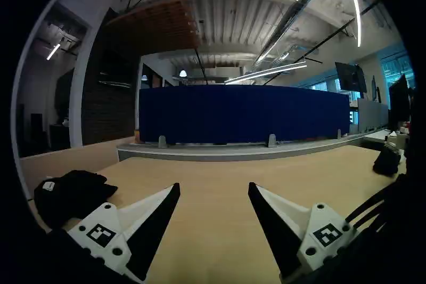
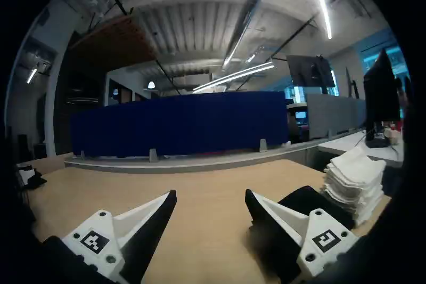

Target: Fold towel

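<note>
Presently: both grippers released above a wooden table, towels at the right edge

1. Left gripper (image 1: 213, 185). Jaws spread wide, gripping nothing; bare tabletop shows between the two dark-faced fingers. Each white finger body carries a square black-and-white marker (image 1: 101, 234).

2. Right gripper (image 2: 210, 192). Jaws likewise parted, clasping nothing, with light wood visible in the gap.

3. Table (image 1: 223, 177). Pale wood, smooth, running back from both grippers to a grey rail at its far edge.

4. Black cloth (image 2: 306, 197). Seen in the right gripper view just behind the right-hand finger, lying on the table; whether the finger touches it cannot be told.

5. Stack of folded white towels (image 2: 354, 183). Seen in the right gripper view at the table's right side, just beyond the black cloth; many layers, neatly piled, the top ones slightly askew.

6. Tagged dark cloth (image 1: 69, 194). Seen in the left gripper view, crumpled at the table's left side beside the left-hand finger, with a small white tag on it.

7. Dark bundle (image 1: 387, 160). Left gripper view, far right of the table, well apart from the fingers; too dim to identify.

8. Blue partition (image 1: 239, 113). Stands upright along the far rail.

9. Monitor (image 2: 381, 95). On a neighbouring desk to the right.

10. Light strips (image 2: 234, 76). Long, lit, on the ribbed ceiling.
</note>
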Demonstrator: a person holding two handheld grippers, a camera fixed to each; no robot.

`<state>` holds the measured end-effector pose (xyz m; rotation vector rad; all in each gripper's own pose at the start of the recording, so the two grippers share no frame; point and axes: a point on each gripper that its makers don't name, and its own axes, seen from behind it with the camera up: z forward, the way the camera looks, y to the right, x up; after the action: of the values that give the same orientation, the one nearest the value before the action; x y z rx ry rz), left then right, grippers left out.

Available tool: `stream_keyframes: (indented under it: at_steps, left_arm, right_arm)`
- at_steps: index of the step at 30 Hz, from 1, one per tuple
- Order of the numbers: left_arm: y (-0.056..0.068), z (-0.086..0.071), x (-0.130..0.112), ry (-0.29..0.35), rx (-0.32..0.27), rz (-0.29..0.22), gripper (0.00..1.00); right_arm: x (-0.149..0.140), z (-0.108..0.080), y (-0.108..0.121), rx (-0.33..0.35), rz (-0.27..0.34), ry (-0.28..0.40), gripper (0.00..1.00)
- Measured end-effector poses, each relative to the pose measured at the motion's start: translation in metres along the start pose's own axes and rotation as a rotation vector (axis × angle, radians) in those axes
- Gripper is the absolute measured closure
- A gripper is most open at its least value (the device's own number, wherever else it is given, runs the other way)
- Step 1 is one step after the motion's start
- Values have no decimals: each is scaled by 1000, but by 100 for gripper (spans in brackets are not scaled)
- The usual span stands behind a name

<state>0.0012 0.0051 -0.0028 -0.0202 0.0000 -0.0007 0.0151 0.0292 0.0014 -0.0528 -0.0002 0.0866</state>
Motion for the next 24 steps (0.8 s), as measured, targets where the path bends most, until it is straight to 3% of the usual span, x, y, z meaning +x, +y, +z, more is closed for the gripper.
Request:
stream_keyframes:
  at_steps: [8, 24]
  left_arm:
    - [0, 0, 0, 0, 0, 0, 5]
    - [1, -1, 1, 0, 0, 0, 5]
  right_arm:
    - [2, -2, -8, 15, 10, 1, 0]
    - [-14, -2, -25, 44, -32, -4, 0]
